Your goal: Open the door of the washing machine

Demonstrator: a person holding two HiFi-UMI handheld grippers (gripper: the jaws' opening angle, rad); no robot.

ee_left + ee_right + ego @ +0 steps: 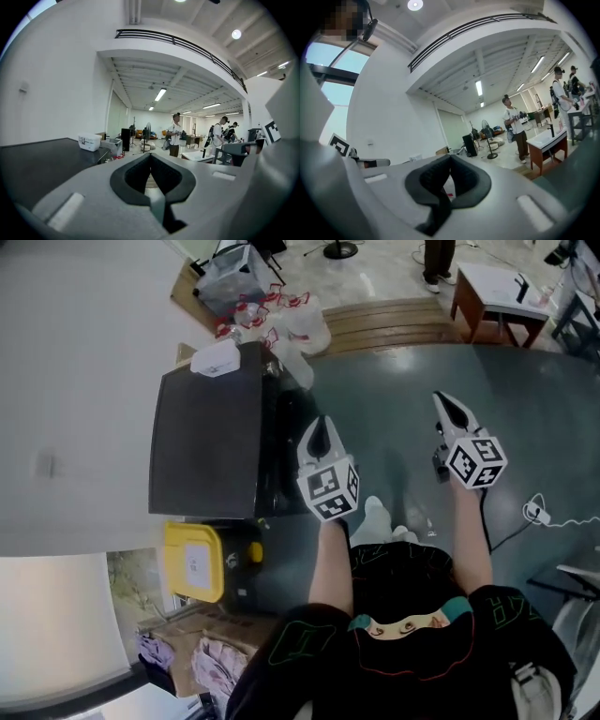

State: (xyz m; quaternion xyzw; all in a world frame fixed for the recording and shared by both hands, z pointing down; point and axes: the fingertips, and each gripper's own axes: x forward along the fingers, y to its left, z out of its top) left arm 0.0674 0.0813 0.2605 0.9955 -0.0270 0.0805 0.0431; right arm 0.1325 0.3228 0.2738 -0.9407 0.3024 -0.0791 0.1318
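The person (403,615), in black, fills the near edge of the head view, both forearms reaching out over the dark floor (394,381).

The washer (206,442) stands at the left, a dark box seen from above. Its flat top faces the camera, and its front, turned to the right, shows only as a thin dark strip. The door can't be made out from here; it is probably on that front.

The left gripper (322,427) hangs just to the right of the washer's front. The right gripper (450,409) is well apart from the washer, further right over bare floor. In the left gripper view the jaws (151,157) are closed with nothing between them, and the right gripper view shows the same (450,159). Both look level out into the hall, not at the washer.

A yellow container (194,561) sits at the washer's near left corner, and a small white box (216,359) rests on the far edge of its top.

The step in hand looks like the approach, and the door is not yet touched. To do it well:
- Crouch or lower the left gripper until its camera faces the front.
- Find the handle or recess.
- Part the jaws before reaching in.
- Pull along the hinge's arc, not straight out.
- Keep the right gripper clear of the swing.
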